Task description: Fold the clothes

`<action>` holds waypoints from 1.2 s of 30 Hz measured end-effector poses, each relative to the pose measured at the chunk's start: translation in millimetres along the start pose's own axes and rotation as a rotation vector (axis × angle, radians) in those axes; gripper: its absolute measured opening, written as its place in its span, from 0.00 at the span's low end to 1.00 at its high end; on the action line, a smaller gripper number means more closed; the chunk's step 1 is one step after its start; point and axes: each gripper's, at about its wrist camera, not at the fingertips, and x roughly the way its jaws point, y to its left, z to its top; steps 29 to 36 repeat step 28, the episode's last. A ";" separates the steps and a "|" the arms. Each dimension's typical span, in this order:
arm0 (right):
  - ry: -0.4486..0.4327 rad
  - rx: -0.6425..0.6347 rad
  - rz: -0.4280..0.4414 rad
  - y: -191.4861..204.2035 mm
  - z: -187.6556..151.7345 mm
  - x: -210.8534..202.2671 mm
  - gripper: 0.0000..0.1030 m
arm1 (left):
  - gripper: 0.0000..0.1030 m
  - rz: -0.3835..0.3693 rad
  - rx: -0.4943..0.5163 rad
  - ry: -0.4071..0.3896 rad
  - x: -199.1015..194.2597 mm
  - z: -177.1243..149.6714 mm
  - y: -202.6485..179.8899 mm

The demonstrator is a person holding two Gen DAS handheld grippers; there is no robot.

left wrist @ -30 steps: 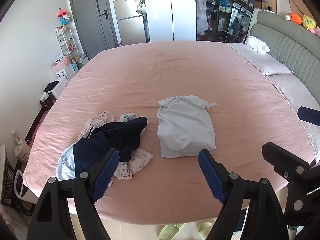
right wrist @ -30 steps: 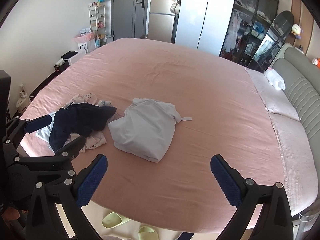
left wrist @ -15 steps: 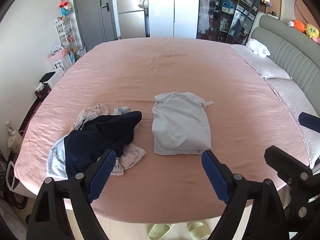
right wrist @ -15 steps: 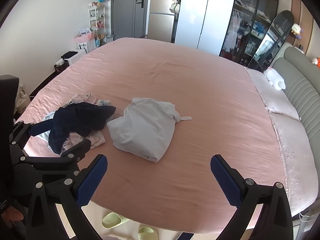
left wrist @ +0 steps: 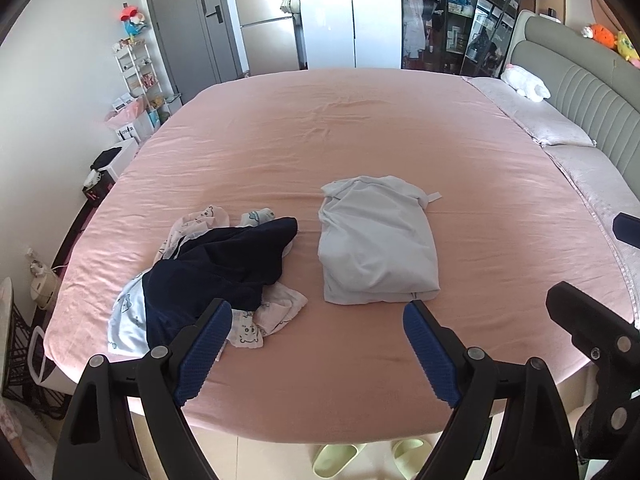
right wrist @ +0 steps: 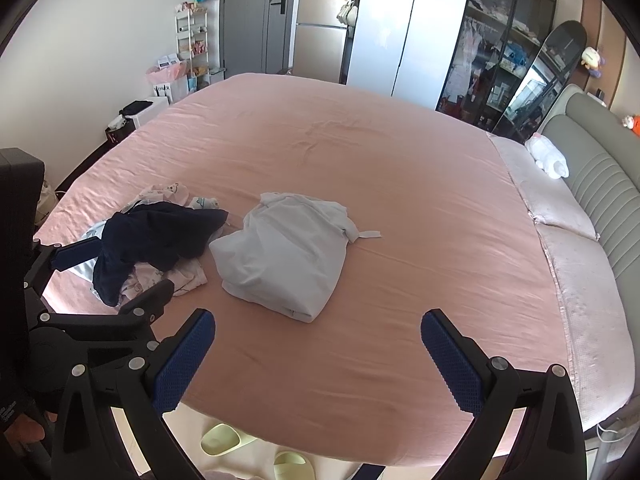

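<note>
Pink bed (left wrist: 360, 128) fills both views. Only the right wrist view shows the whole left gripper (right wrist: 108, 264) from the side. Folded pale-blue garment (left wrist: 376, 244) lies just ahead of the left gripper's (left wrist: 316, 344) spread, empty jaws; unfolded navy-and-print pile (left wrist: 216, 272) sits ahead-left. Right gripper (right wrist: 318, 356) is angled down, jaws wide apart, nothing between them.

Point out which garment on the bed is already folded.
The pale blue garment, a neat rectangular bundle lying alone right of the pile. The navy garment lies crumpled over the printed white clothes.
</note>
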 end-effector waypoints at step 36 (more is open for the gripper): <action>0.012 -0.012 -0.013 1.3 -3.0 2.3 1.00 | 0.85 -0.007 0.018 -0.023 -3.1 -1.1 -2.0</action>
